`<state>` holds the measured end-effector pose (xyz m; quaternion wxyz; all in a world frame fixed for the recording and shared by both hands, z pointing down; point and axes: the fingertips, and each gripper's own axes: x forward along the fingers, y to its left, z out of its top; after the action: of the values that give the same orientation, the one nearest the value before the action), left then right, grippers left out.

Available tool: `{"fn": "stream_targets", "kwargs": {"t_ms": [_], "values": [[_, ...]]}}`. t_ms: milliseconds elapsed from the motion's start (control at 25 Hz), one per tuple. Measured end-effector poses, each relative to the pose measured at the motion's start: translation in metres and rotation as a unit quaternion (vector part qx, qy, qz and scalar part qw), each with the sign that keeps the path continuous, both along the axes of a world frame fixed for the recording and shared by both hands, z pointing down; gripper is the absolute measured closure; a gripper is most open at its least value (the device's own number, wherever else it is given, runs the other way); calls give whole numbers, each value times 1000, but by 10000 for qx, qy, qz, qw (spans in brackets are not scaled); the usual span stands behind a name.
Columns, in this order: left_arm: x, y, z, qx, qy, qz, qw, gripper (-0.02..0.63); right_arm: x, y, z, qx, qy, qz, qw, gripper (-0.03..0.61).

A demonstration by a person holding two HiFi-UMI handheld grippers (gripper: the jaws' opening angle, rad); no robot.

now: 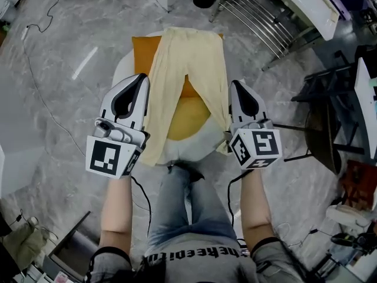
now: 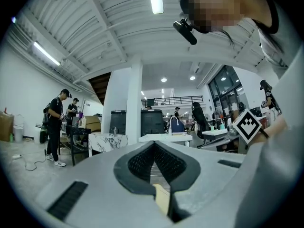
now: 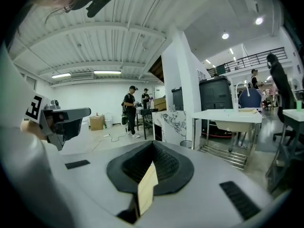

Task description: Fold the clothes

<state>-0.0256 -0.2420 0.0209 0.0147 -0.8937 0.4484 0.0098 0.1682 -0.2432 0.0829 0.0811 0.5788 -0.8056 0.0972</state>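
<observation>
A seated person's left claw (image 1: 140,82) and right claw (image 1: 235,87) were each clenched on an outer edge of pale yellow trousers (image 1: 188,52) draped over an orange cushion (image 1: 144,49). Lifting both level, with the cloth taut, looked the best way to keep the fold square.

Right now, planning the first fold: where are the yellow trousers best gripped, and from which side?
The two leg hems, one per tool, approached from your side: the legs of the trousers splay toward you, waistband far. Left tool and right tool each pinch fabric.
</observation>
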Motion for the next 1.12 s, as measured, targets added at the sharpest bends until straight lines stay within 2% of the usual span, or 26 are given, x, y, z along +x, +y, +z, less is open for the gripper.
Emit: {"fn": "stream_targets", "kwargs": {"t_ms": [600, 920, 1120], "values": [[11, -24, 137, 99, 152, -38, 9998, 611, 32, -31, 141, -137, -331, 229, 9991, 577], [14, -51, 212, 453, 202, -82, 9987, 611, 51, -67, 223, 189, -391, 363, 9984, 577], [15, -66, 257, 474, 145, -120, 9987, 611, 59, -97, 262, 264, -403, 351, 9982, 577]]}}
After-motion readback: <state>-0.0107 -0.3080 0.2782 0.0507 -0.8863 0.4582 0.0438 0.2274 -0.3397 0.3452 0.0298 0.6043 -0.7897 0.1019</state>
